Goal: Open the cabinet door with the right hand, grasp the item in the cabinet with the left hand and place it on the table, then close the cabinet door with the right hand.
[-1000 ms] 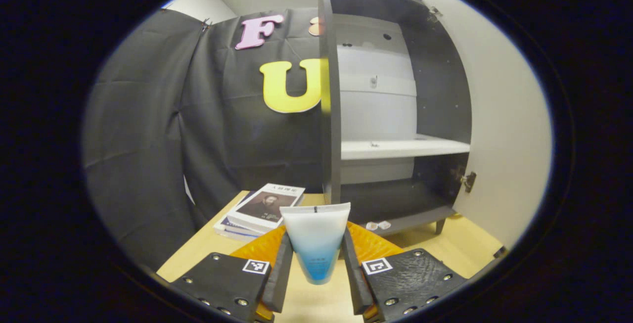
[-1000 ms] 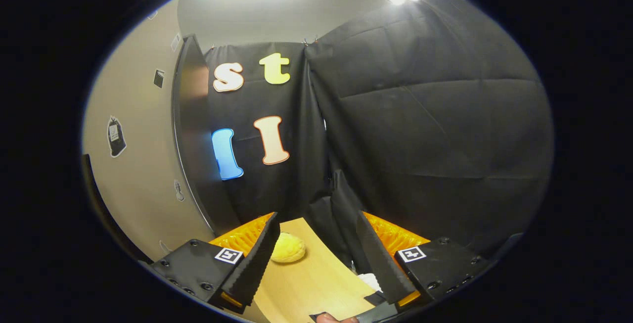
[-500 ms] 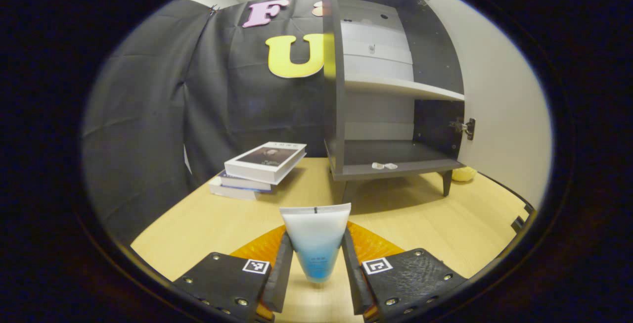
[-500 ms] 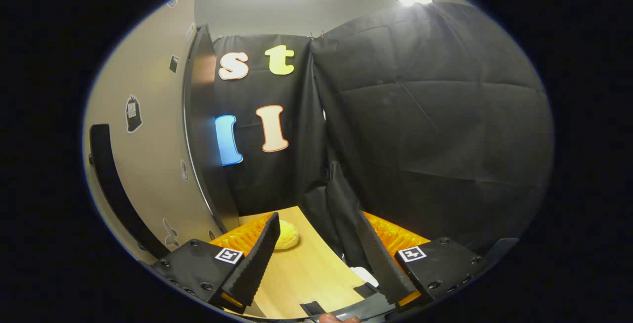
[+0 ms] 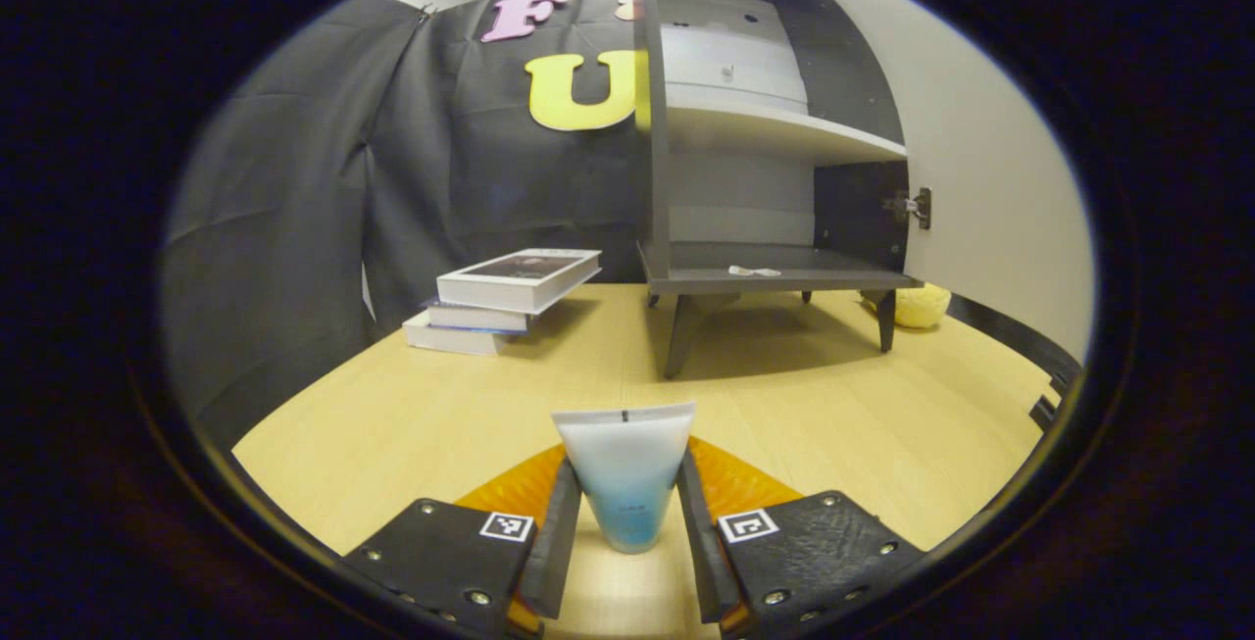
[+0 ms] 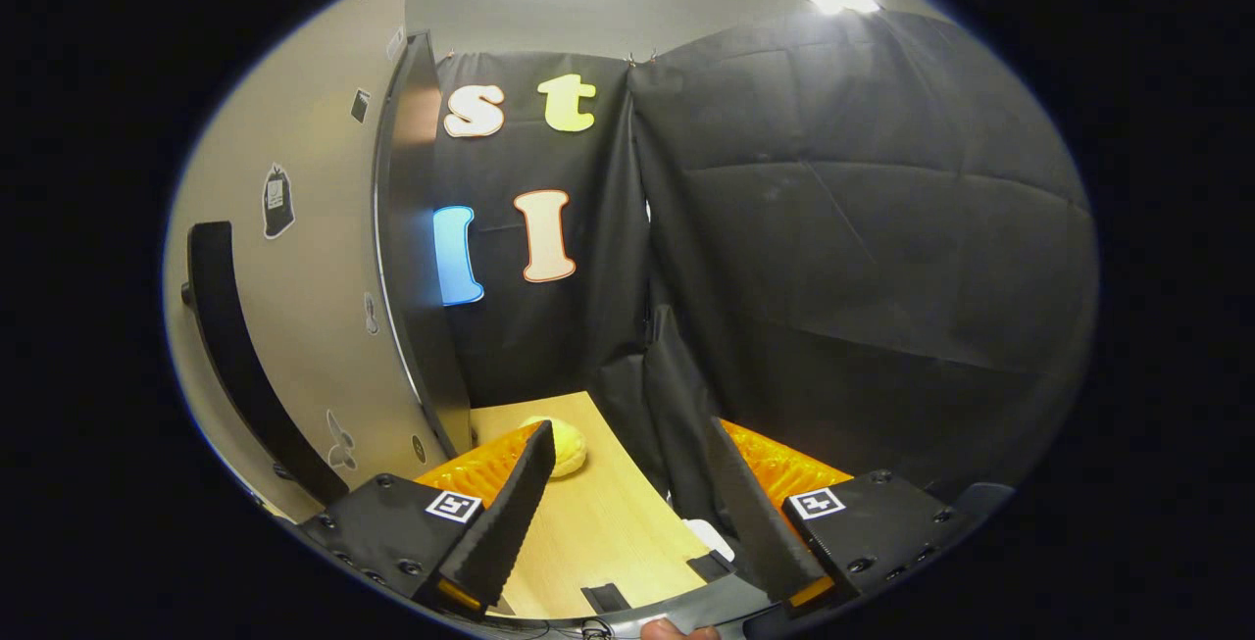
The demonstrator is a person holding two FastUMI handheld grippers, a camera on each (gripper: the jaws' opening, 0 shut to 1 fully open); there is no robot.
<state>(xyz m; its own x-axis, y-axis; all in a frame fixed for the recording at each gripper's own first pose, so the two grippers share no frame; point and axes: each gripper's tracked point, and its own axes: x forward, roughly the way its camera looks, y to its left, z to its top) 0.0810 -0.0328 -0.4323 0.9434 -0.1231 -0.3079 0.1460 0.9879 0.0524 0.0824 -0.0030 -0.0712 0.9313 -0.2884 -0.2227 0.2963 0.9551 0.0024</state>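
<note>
Left gripper view: left tongs [image 5: 627, 522] clamped on a squeeze tube [image 5: 625, 468], one finger pressing each flank of its lower half; flat crimped end up, cap end down between the fingers, hidden. Tube sits low over the tabletop [image 5: 412, 415]; contact with the wood cannot be told. Cabinet [image 5: 760, 140] stands well beyond on its legs, interior open, shelf bare apart from a small pale scrap on the bottom board. Stack of books [image 5: 505, 297] to its left, a yellow soft lump [image 5: 917, 305] by its right rear leg. Judgement: tube is light, soft-walled and smooth; it will dent under pressure and could slide or squeeze out, so a mid-body hold across the wider faces with modest force suits it, and it should be laid flat since it will not stand reliably. Right gripper view: right tongs [image 6: 627, 513] apart, holding nothing, hanging over the tabletop edge. Cabinet door [image 6: 294, 258] swung open at left, its dark bar handle [image 6: 240, 356] within near reach. Closing not yet begun.
</note>
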